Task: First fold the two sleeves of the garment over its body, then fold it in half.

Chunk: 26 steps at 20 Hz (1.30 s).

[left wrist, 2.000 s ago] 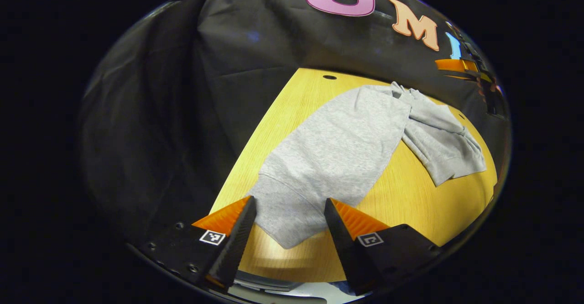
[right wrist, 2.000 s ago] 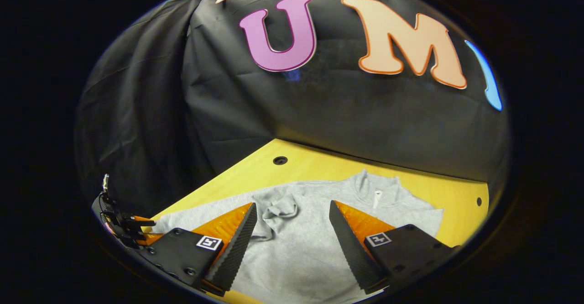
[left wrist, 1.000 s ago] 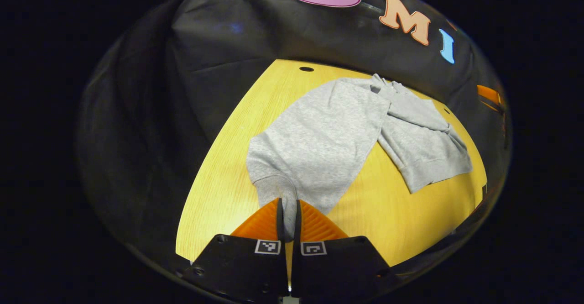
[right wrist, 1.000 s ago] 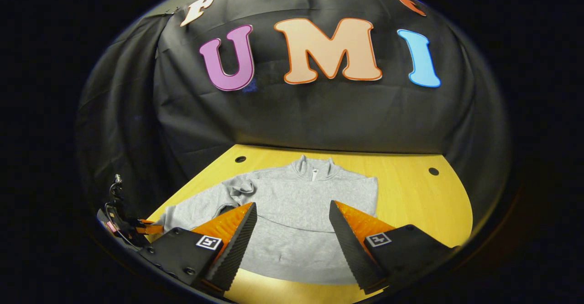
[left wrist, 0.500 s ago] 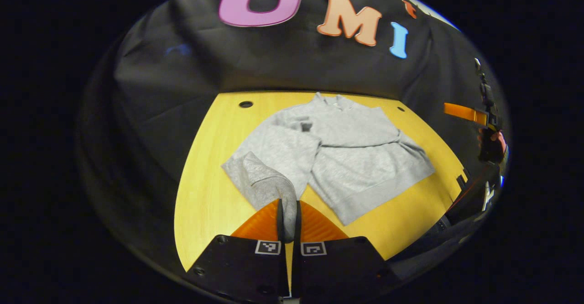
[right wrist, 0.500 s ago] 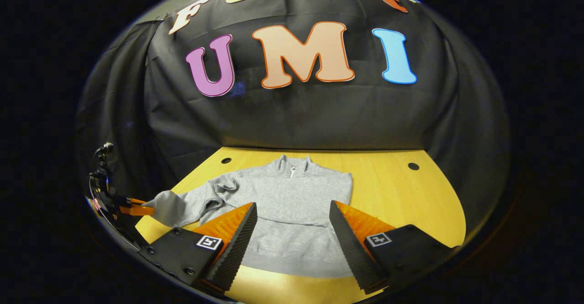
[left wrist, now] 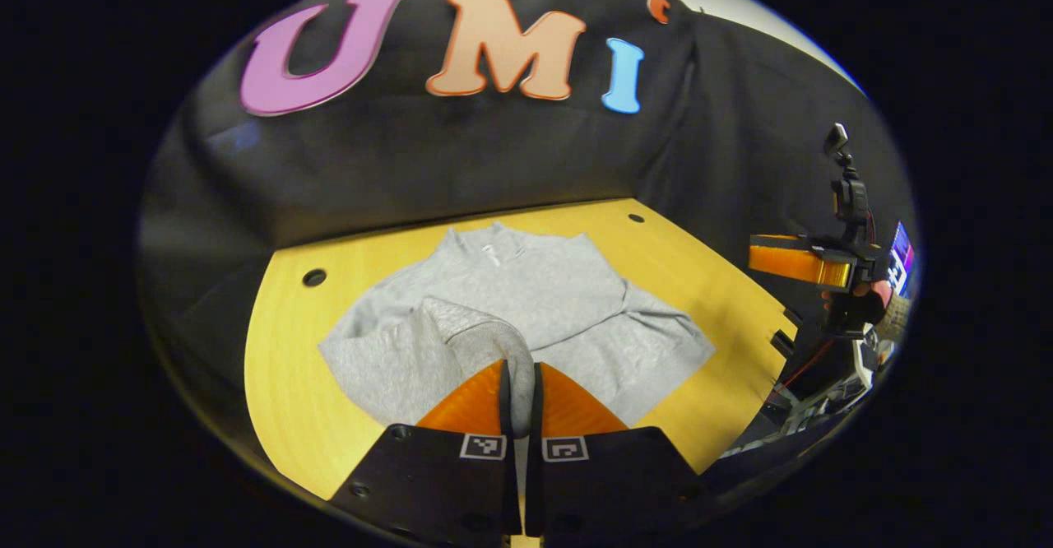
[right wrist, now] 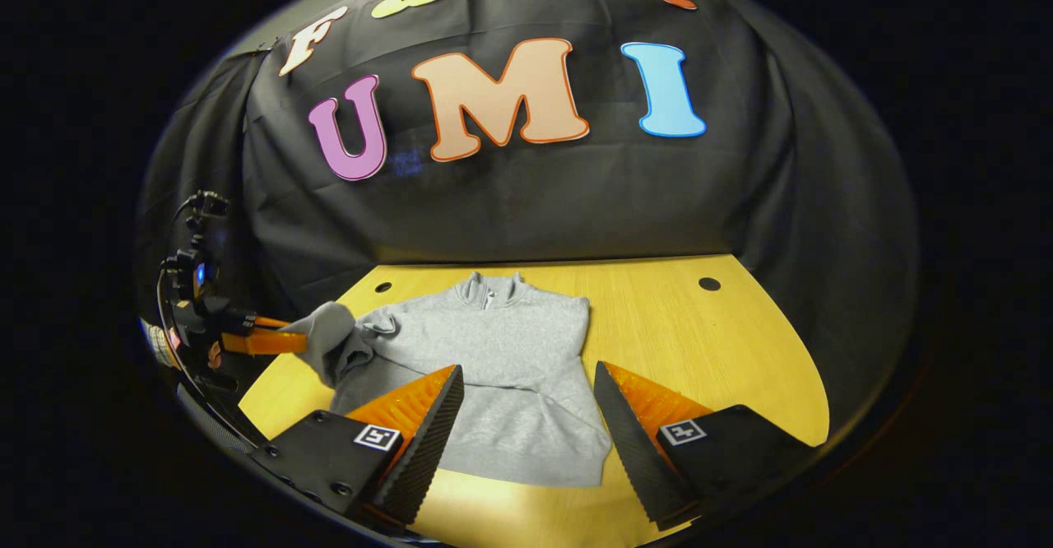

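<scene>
The left tongs (left wrist: 518,383) are pinching the cuff of one grey sleeve (left wrist: 481,342) between both fingers, with no gap showing, and are holding it lifted above the desk (left wrist: 280,383). In the right gripper view the same left tongs (right wrist: 284,341) are showing at the left side, with the sleeve (right wrist: 329,342) hanging from them in a loose bunch just beside the body of the garment (right wrist: 494,367). The right tongs (right wrist: 526,416) are standing wide open, holding nothing and hovering over the near hem of the garment.

The garment is lying flat near the middle of the desk, collar toward the booth's wall. On its other side the edge is looking straight, with no sleeve sticking out, so I judge that this sleeve is already lying folded over the body, though I cannot be fully sure of it.

To my judgement the task is somewhere before the middle: the second sleeve is only being carried and is not yet laid across the body. After that, the fold in half is still waiting, since the body is lying at full length.
</scene>
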Motion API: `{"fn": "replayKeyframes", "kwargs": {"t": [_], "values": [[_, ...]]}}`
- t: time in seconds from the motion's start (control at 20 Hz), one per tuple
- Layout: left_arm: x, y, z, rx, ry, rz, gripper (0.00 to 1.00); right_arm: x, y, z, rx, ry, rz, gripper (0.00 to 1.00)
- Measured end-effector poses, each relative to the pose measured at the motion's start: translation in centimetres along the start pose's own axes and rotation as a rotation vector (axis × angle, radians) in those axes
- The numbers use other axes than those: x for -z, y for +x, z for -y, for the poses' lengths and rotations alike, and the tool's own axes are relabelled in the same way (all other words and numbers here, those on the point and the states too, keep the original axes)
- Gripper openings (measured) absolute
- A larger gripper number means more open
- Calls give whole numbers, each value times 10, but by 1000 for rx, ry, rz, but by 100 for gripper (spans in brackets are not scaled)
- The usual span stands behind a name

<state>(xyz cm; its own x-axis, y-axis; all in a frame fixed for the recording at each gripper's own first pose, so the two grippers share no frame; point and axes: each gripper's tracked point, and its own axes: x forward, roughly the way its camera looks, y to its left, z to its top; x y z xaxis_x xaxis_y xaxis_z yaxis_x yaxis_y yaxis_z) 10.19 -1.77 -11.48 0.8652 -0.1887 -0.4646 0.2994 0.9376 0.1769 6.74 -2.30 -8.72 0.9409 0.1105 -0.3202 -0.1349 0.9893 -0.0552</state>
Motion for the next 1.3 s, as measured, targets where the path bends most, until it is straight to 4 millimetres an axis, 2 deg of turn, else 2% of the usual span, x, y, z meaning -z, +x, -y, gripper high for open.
{"fn": "replayKeyframes", "kwargs": {"t": [0.25,0.3,0.5,0.55,0.65,0.7,0.75,0.95,1.2,1.25,1.3], "values": [[-43,54,61,112,74,59,2,2,-5,26,12,12,-6,99],[-52,65,70,126,88,70,1,4,-5,34,16,19,-7,96],[-82,101,108,179,103,104,1,8,-7,51,27,36,-14,95],[-89,112,115,187,104,110,1,9,-8,49,31,33,-14,95],[-100,136,125,199,108,119,1,13,-8,58,41,26,-19,95],[-103,148,130,205,111,123,1,14,-9,63,44,26,-23,98],[-107,159,134,207,114,124,1,15,-9,66,47,30,-27,95],[-111,208,148,204,125,114,1,22,-9,77,55,37,-41,98],[-94,262,157,208,145,55,1,29,-9,93,79,34,-47,99],[-94,273,157,195,148,54,2,29,-9,96,86,40,-49,95],[-94,283,157,185,149,58,1,31,-8,98,92,47,-51,99]]}}
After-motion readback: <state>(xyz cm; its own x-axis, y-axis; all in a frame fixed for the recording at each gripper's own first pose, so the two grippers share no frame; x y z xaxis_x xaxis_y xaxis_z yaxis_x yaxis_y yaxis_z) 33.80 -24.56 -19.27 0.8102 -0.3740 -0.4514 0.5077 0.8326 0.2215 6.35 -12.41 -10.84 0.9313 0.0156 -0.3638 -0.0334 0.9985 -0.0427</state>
